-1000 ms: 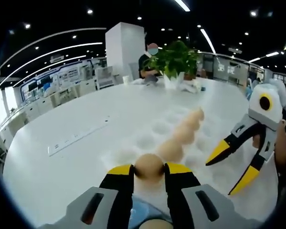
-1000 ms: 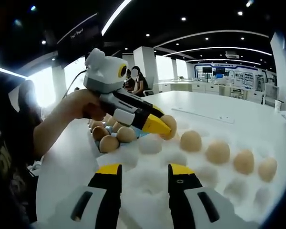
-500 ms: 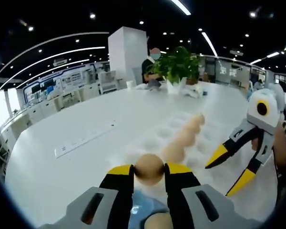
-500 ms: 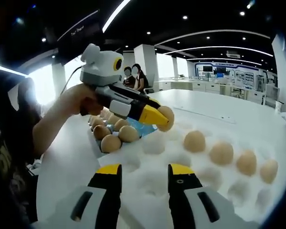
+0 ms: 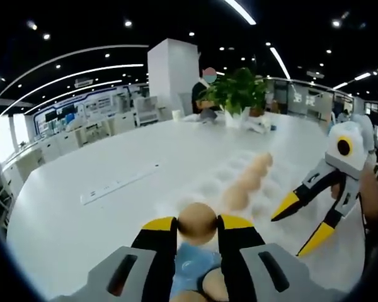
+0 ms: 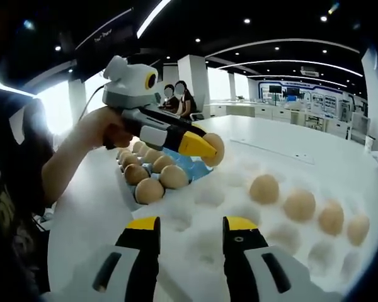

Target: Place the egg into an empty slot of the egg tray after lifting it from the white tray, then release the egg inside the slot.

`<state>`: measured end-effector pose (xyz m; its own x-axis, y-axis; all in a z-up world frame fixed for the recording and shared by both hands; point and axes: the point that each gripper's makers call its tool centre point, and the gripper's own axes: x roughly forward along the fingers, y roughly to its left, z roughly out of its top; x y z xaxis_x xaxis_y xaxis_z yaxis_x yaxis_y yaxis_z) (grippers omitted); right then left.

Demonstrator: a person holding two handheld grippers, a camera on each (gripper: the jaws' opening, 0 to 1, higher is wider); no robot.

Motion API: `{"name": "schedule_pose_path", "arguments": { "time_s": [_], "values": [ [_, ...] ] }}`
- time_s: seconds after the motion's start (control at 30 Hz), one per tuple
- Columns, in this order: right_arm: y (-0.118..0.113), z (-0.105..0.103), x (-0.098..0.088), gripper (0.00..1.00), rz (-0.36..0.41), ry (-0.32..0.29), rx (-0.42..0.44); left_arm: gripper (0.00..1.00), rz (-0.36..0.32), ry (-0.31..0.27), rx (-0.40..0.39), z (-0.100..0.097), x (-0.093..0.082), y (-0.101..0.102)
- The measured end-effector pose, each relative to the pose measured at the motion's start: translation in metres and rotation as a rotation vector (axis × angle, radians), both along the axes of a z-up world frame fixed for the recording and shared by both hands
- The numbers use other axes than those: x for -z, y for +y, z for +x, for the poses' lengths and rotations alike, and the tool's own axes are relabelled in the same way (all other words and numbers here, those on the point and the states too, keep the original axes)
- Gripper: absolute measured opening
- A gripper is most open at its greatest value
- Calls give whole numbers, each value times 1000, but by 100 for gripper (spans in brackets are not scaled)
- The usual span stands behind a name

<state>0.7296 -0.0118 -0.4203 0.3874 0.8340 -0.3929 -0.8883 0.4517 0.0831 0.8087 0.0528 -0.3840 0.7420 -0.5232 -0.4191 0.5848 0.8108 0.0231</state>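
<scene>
The egg tray [image 6: 252,214] is white on a white table [image 5: 113,163], so its empty slots are faint hollows and its edges are hard to trace; in the right gripper view its far right end is cut off by the picture's border. A row of four eggs [image 6: 300,205] sits in slots along its far side, and the slots nearer the camera are empty. In the left gripper view the same row [image 5: 247,182] runs away from the camera, blurred.

At the egg tray's left end in the right gripper view sits the white tray [image 6: 129,195], with a blue lining showing between the brown eggs [image 6: 150,190] heaped in it; its rim is mostly hidden behind them.

The left gripper [image 5: 197,224] is clamped on an egg [image 5: 197,222], held above the table over the egg tray's near end. The right gripper view shows that egg [image 6: 215,148] at the tips, in the air.

The right gripper [image 6: 185,224] stands with jaws apart, holding nothing, low over empty slots.

No writing is legible.
</scene>
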Motion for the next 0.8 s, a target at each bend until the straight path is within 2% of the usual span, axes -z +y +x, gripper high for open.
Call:
{"name": "schedule_pose_path", "arguments": {
  "time_s": [0.43, 0.8],
  "values": [
    [13, 1, -1, 43, -11, 1, -15, 25, -4, 5, -32, -1, 2, 26],
    [19, -4, -1, 43, -18, -1, -28, 25, -2, -1, -45, -7, -1, 36]
  ]
}}
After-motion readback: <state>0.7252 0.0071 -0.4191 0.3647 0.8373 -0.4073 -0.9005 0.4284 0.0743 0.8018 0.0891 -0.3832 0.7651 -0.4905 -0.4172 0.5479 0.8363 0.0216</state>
